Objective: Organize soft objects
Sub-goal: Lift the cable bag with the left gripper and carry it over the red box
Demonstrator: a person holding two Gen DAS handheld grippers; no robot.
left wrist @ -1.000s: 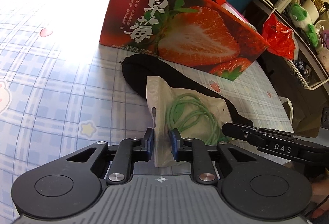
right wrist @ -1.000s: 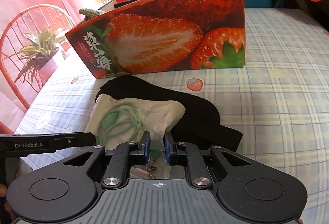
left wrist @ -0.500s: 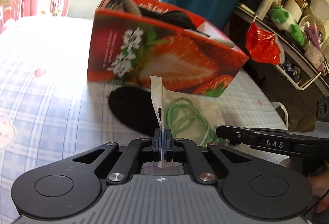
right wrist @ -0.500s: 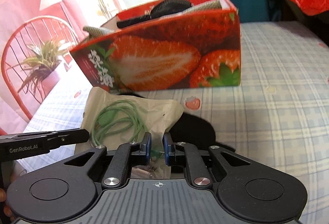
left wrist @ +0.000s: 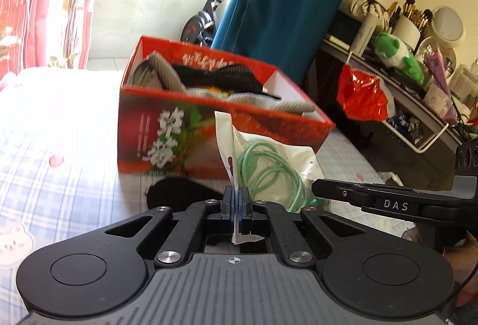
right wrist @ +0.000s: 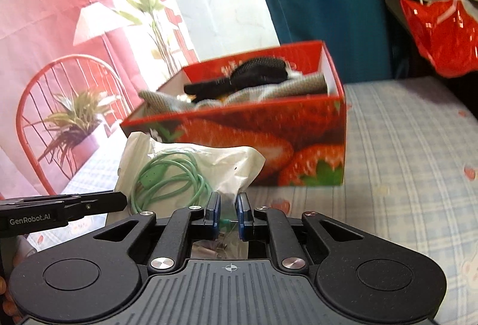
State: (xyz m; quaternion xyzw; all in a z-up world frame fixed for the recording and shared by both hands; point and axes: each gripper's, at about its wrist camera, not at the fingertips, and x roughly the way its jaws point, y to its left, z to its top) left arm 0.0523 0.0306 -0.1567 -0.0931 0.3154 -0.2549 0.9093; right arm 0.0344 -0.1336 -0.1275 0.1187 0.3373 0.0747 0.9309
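Pouch (left wrist: 263, 157) hangs before the box (left wrist: 167, 142), above the bed (left wrist: 59, 127).

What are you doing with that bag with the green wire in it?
A person is holding a clear bag with a coiled green cable inside, using two hand-held tools at once. The left tool is shut on the bag's edge, and the right tool is shut on its other end. The bag hangs just in front of the strawberry box, which already has socks and other soft things in it. One black cloth lies on the checked tablecloth.
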